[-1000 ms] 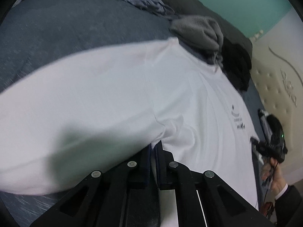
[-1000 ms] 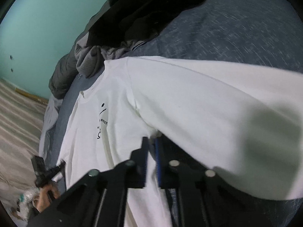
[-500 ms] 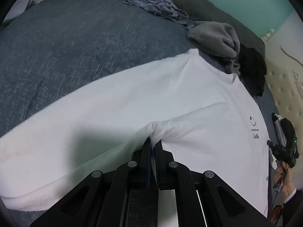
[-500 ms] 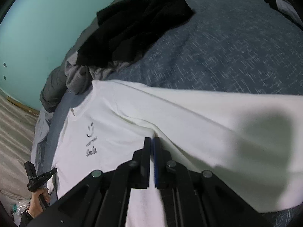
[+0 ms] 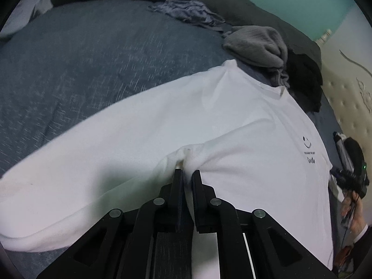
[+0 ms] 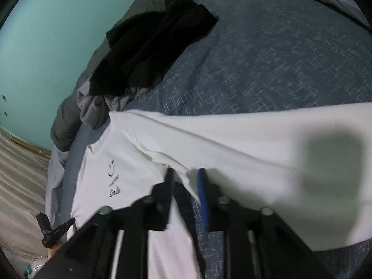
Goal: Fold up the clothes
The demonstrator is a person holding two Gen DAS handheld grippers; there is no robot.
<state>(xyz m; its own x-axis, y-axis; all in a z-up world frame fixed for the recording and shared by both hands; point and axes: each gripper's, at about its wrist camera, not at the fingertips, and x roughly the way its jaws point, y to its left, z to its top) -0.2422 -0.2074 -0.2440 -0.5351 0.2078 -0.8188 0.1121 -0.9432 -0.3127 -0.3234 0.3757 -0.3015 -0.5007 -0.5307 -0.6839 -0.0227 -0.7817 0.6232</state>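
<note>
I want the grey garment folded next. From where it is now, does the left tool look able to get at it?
Probably yes: the grey garment lies uncovered past the white shirt's collar, nothing between. But the left tool still pinches shirt cloth.

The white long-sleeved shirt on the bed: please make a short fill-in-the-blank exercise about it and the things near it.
1. The white long-sleeved shirt lies spread on a dark ____ bedspread.
2. Above the small print on its chest there is a drawn ____ face.
3. Beside the collar lies a crumpled grey garment and next to it a ____ one.
4. The wall behind the bed is painted ____.

Missing words: blue; smiling; black; turquoise
</note>
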